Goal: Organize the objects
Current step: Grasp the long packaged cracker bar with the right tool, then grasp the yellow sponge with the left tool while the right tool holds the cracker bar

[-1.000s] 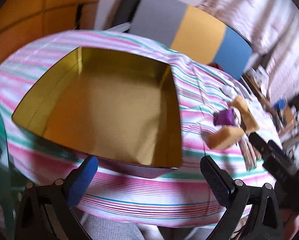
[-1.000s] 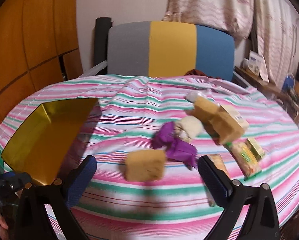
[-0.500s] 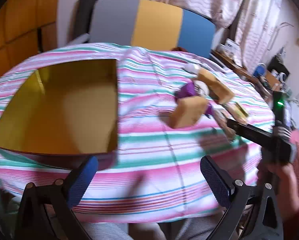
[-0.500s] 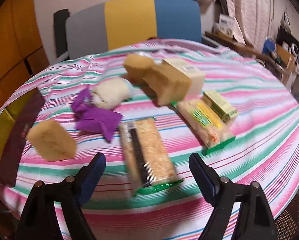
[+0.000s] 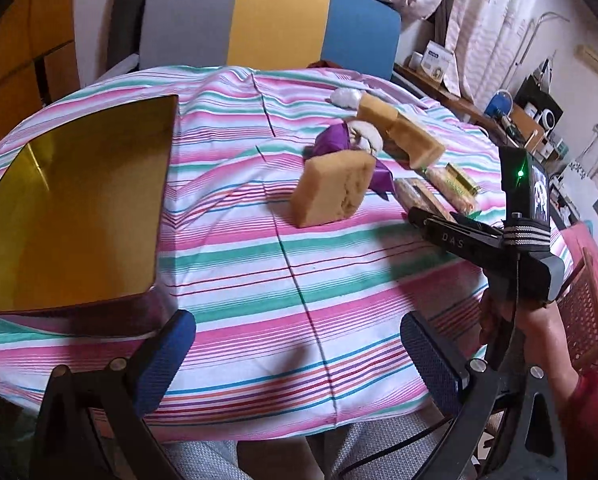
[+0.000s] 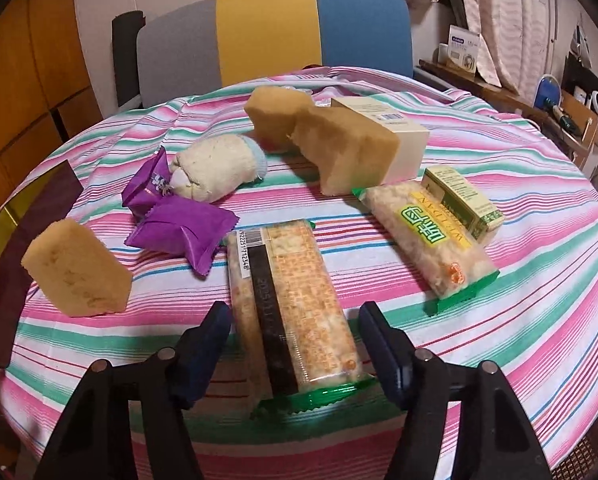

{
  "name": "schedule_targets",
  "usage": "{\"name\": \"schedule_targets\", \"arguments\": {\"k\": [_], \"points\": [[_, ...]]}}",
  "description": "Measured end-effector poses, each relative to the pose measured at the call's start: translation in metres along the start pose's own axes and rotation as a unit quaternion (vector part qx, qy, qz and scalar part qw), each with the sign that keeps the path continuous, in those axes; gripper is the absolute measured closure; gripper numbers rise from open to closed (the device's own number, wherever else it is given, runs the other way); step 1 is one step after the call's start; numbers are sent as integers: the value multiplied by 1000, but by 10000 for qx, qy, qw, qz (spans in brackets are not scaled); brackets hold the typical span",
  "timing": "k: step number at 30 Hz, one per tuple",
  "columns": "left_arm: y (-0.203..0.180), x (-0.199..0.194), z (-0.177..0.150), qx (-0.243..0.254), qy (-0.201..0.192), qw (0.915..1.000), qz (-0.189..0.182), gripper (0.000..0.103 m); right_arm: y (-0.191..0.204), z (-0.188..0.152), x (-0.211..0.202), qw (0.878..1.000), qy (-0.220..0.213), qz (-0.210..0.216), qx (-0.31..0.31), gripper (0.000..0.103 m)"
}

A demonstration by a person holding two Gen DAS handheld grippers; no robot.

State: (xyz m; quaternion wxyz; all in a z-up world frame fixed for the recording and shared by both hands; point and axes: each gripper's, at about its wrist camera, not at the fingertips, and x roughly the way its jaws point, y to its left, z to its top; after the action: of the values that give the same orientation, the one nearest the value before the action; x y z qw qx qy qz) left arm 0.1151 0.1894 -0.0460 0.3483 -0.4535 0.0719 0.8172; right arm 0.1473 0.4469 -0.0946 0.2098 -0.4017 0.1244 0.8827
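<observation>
**Right tongs closing over the cracker pack**

Since the earlier frame my right tongs [image 6: 295,344] have come down from the sponge to straddle the cracker pack [image 6: 295,300], and the jaws are closing; the pads do not yet press it. The pack lies flat on the striped cloth [image 6: 539,320], its long axis running straight away between the fingers, so the right hand is nearer. My left tongs [image 5: 299,356] hang wide open and empty. Farther left, the gold tin [image 5: 71,208] waits, well apart.

Striped table [image 6: 539,280] with snacks [image 6: 295,300], sponges [image 6: 75,276]
</observation>
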Motion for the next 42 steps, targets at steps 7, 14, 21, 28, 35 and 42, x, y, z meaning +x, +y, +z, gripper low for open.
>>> {"name": "schedule_targets", "arguments": {"k": [7,14,21,28,35,42], "points": [[-9,6,9,197,8,9997,137,0,2,-2,0,9996,-274,114,10,54],[-17,10,33,488,-183,9982,297,0,1,-6,-2,9983,-518,18,284,55],[-25,30,64,619,-381,9965,412,0,5,-7,-1,9981,-581,-111,190,55],[-38,60,88,861,-381,9949,351,0,5,-9,0,9975,-673,-135,188,55],[-45,80,92,912,-513,9943,195,21,5,-10,0,9971,-728,-142,179,55],[-40,86,80,948,-406,9946,96,45,5,-10,0,9969,-751,-147,170,55]]}}
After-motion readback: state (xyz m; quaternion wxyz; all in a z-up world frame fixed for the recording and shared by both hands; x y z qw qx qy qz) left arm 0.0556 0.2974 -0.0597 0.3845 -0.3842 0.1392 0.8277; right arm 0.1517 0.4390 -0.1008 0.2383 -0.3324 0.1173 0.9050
